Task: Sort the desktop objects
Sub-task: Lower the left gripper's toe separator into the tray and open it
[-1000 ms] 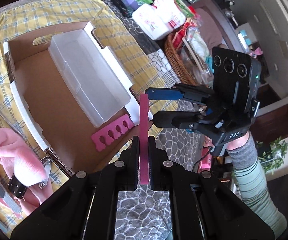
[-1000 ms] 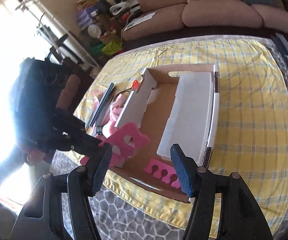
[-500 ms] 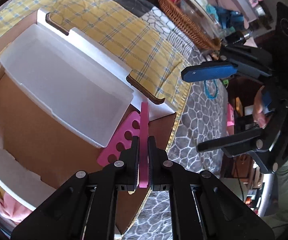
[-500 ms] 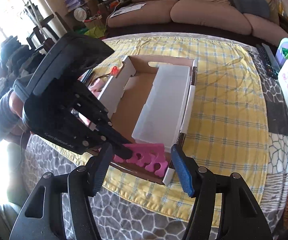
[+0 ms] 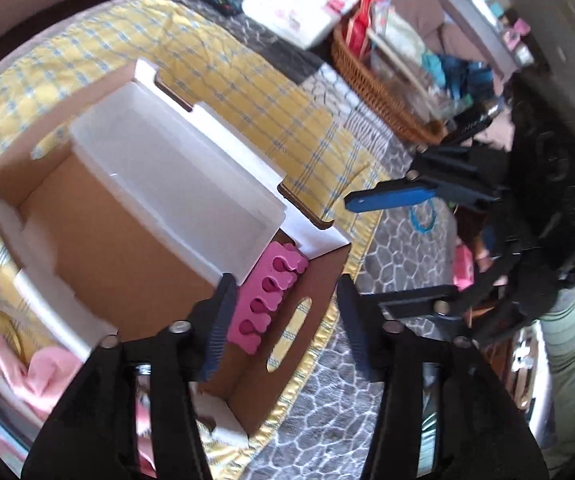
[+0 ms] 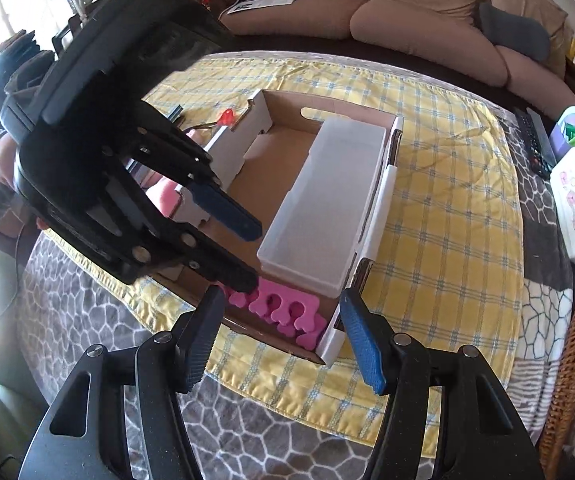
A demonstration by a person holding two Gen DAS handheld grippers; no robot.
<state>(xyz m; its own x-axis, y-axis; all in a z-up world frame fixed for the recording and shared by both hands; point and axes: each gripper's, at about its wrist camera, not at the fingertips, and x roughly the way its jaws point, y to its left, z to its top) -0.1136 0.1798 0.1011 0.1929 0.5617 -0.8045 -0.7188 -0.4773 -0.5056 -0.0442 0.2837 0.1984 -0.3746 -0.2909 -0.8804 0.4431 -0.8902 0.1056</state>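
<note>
While its jaws have just been opening, the left gripper [image 5: 283, 320] hangs empty, tilted down over pink toe separators [image 5: 265, 294]; the right gripper [image 6: 279, 340] gapes empty.

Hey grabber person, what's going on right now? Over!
Left gripper jaws just opened, nothing between them. Right gripper open, empty. Pink toe separators lying in cardboard box, beside white plastic tray. Nothing in the way.

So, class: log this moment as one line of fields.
left tool: jaws just opened, empty | right tool: open, empty | pink toe separators: in cardboard box corner, beside clear plastic bin
</note>
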